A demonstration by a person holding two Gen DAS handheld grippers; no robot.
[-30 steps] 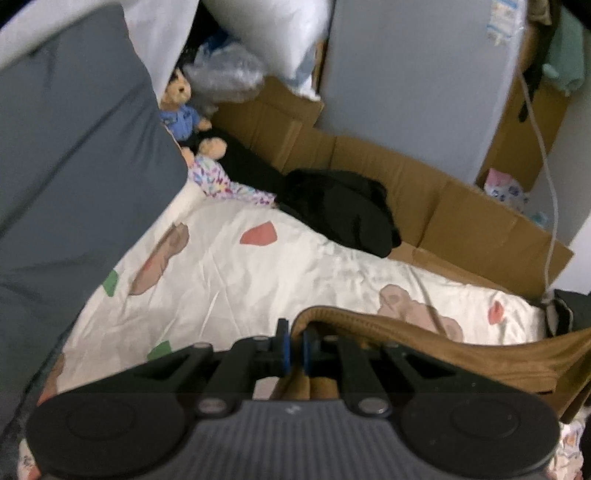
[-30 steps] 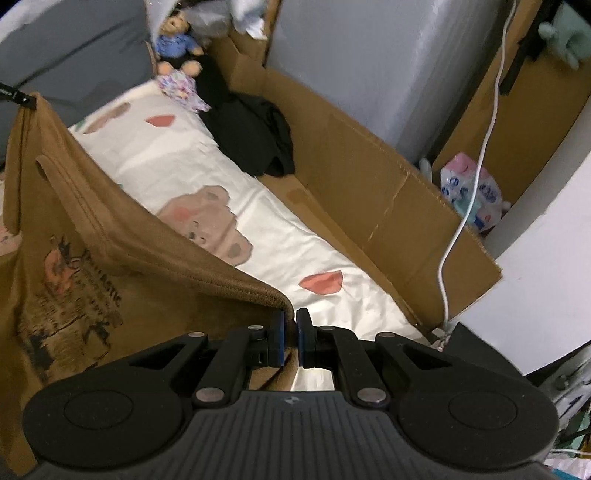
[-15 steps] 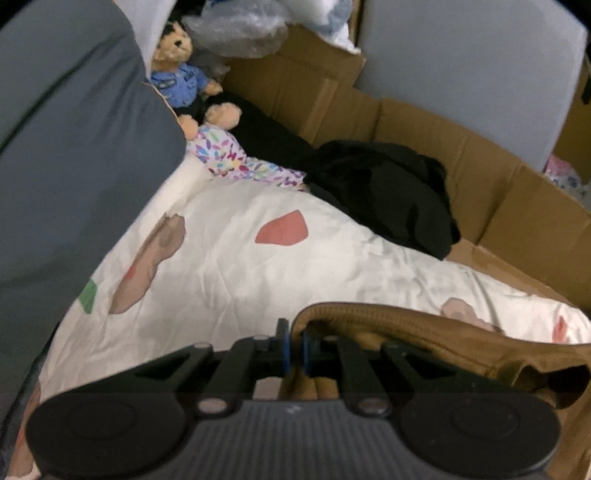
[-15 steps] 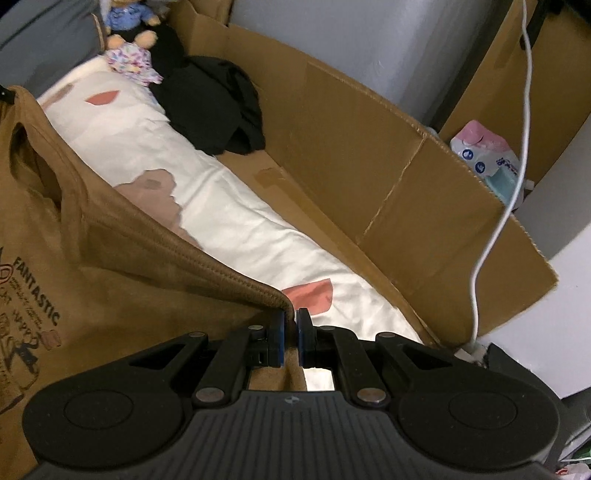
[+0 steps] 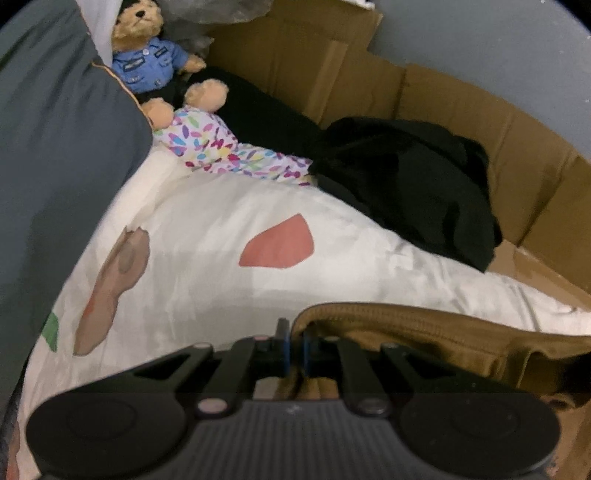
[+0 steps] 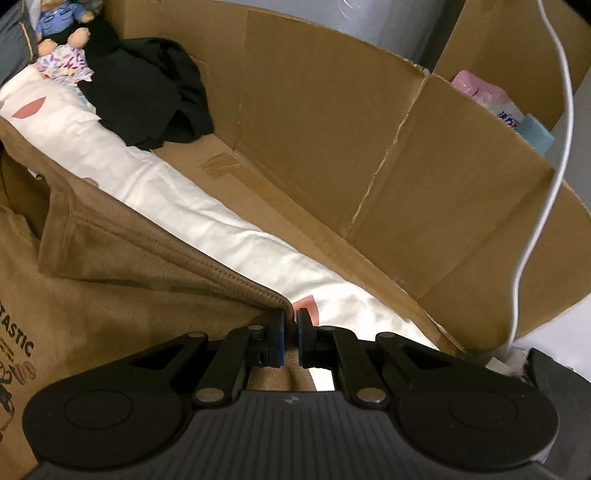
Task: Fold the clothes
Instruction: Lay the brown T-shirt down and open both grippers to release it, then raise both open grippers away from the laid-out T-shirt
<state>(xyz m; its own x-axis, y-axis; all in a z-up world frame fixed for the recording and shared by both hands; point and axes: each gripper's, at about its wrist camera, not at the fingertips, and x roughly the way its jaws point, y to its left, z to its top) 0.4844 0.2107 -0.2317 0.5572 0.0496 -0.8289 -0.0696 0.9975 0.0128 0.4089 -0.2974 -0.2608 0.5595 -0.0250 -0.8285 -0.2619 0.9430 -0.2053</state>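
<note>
Left gripper [image 5: 294, 345] pinched tight on hem of brown shirt [image 5: 424, 332]; right gripper [image 6: 290, 332] clamped on another corner of the same hem; shirt hangs between them over white printed sheet [image 5: 207, 243]; black garment [image 5: 413, 177] bunched against cardboard [image 6: 332, 147]; teddy bear [image 5: 146, 51] far corner.

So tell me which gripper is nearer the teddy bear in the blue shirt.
Left. The left gripper looks across the white bedsheet at the teddy bear; from the right gripper the bear is small and far.
</note>
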